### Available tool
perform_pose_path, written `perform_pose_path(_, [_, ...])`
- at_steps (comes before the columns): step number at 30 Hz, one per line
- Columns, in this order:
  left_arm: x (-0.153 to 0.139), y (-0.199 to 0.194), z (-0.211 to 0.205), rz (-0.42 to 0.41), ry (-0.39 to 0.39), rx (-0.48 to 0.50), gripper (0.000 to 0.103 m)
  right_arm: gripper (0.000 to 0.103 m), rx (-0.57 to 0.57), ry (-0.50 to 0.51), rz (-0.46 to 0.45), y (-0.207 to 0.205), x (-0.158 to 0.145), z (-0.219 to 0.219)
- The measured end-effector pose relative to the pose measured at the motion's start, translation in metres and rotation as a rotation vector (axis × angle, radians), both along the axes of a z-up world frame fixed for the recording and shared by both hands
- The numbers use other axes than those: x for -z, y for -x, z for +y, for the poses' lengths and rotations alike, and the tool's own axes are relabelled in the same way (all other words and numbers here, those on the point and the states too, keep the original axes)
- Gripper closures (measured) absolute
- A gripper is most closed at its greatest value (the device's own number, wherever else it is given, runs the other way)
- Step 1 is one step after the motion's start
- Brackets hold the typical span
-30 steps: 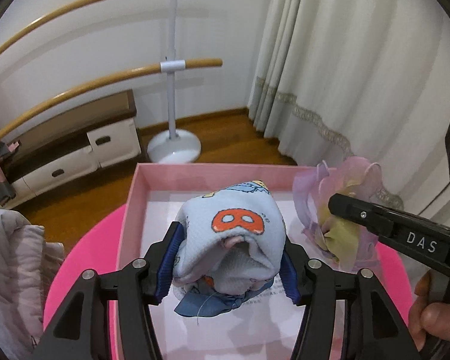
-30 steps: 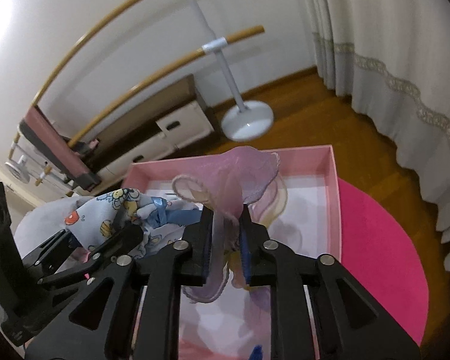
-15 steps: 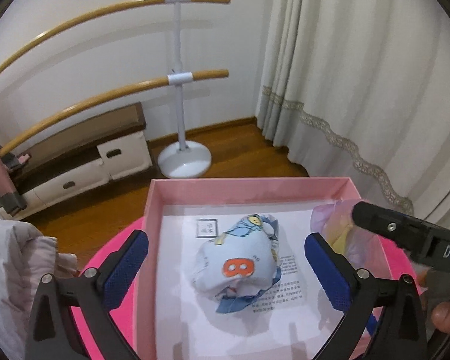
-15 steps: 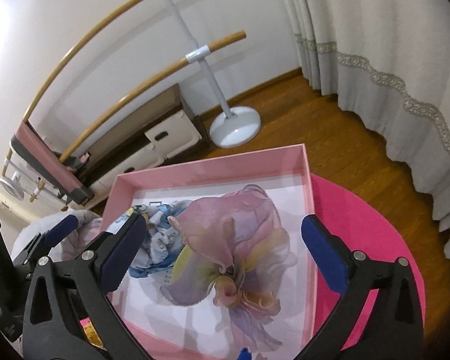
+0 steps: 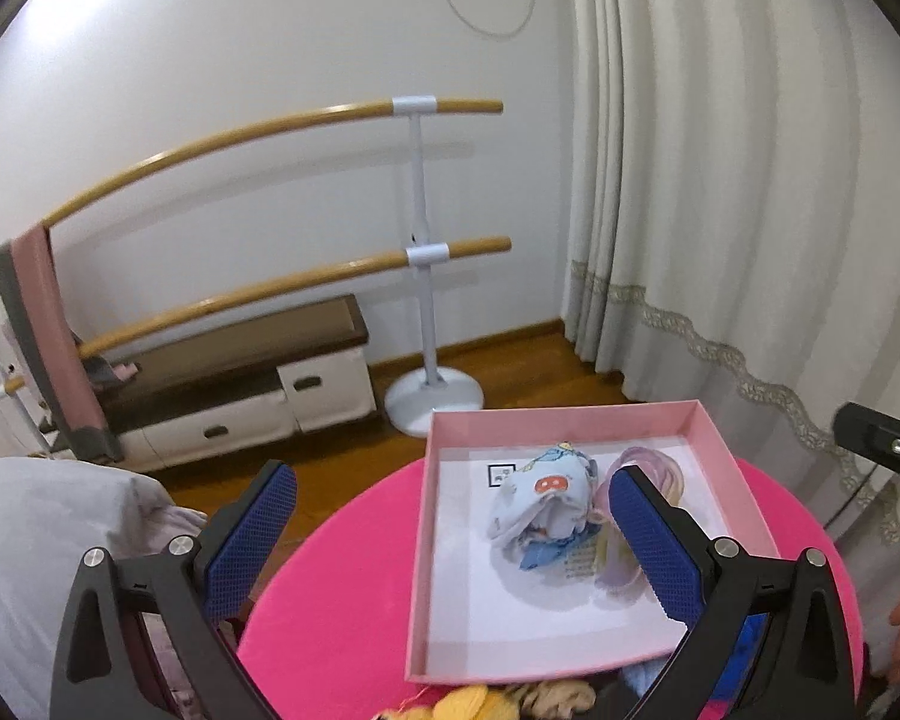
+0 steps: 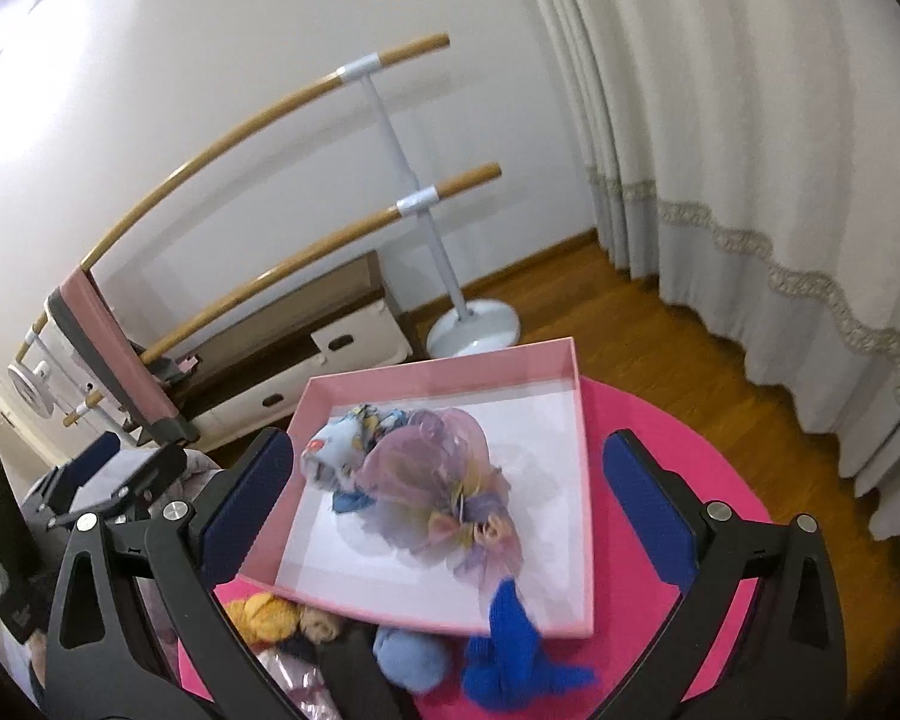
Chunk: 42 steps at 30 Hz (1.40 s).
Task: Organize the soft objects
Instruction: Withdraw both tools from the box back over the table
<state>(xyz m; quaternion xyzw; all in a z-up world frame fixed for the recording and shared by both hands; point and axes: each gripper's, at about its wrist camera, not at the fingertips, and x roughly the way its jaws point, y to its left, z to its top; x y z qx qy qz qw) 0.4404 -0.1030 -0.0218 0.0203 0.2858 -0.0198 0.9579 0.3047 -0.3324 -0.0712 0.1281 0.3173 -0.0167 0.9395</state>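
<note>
Left wrist view: left gripper (image 5: 450, 534) above round pink bench (image 5: 342, 588), jaws spread wide, holding nothing. Pink box (image 5: 417, 570) on bench, printed blue cloth bundle (image 5: 540, 495) in its far half, touching sheer lilac fabric flower (image 5: 660, 468) beside it. Right wrist view: right gripper (image 6: 450, 492) likewise wide open and empty. Near bench edge, outside box: royal-blue knit piece (image 6: 516, 654), light-blue ball (image 6: 411, 657), yellow yarn (image 6: 264, 615).
</note>
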Motion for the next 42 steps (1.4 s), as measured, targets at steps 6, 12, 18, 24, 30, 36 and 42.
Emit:
perform_pose_path(6, [0.016,0.075,0.02,-0.062,0.007,-0.003,0.0,0.0,0.049,0.057,-0.072,0.067,-0.012,0.018])
perform_pose_path(12, [0.036,0.153,0.04,-0.101,0.021,-0.01,0.0,0.0,0.093,0.094,-0.117,0.13,-0.007,0.03])
perform_pose_path(18, [0.042,0.228,0.051,-0.133,0.028,-0.025,0.0,0.0,0.122,0.144,-0.148,0.181,-0.004,0.052])
perform_pose_path(24, [0.042,0.294,0.054,-0.141,0.022,-0.028,0.0,0.0,0.132,0.182,-0.163,0.221,0.005,0.078])
perform_pose_path(30, [0.039,0.339,0.052,-0.14,0.022,-0.012,0.0,0.0,0.127,0.193,-0.181,0.247,0.007,0.1])
perform_pose_path(36, [0.03,0.367,0.059,-0.141,0.055,-0.019,0.0,0.0,0.122,0.22,-0.199,0.262,0.008,0.115])
perform_pose_path(42, [0.026,0.384,0.068,-0.156,0.058,-0.035,0.0,0.0,0.118,0.224,-0.196,0.268,0.011,0.118])
